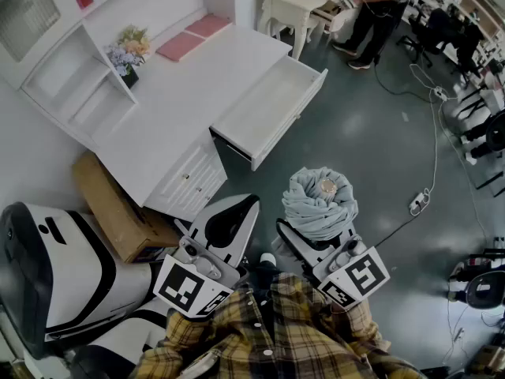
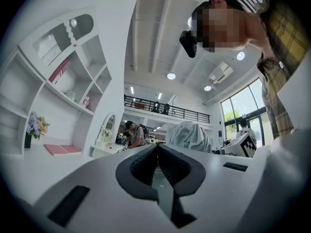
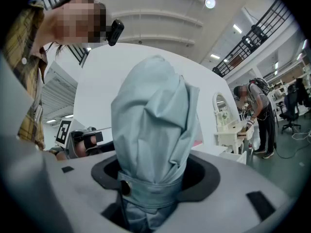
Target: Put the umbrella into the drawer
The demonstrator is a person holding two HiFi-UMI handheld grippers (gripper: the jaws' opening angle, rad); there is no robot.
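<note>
The folded pale blue-grey umbrella point(image 1: 319, 200) stands bunched in my right gripper point(image 1: 310, 234), which is shut on it just above its strap. In the right gripper view the umbrella point(image 3: 153, 130) fills the middle and rises out of the jaws of the right gripper point(image 3: 155, 181). My left gripper point(image 1: 251, 202) sits beside it on the left, shut with nothing between its tips. From the left gripper point(image 2: 156, 148) the umbrella point(image 2: 188, 136) shows just right of the jaws. The white drawer point(image 1: 268, 110) stands pulled open from the desk point(image 1: 181, 105), ahead of both grippers, with nothing in it.
A cardboard box point(image 1: 118, 208) lies on the floor left of the desk's small drawers. A white and black machine point(image 1: 55, 275) fills the lower left. Flowers point(image 1: 129, 50) and pink pads point(image 1: 193, 36) sit on the desk. A person point(image 1: 379, 6) stands by a far table. Cables point(image 1: 430, 133) cross the floor.
</note>
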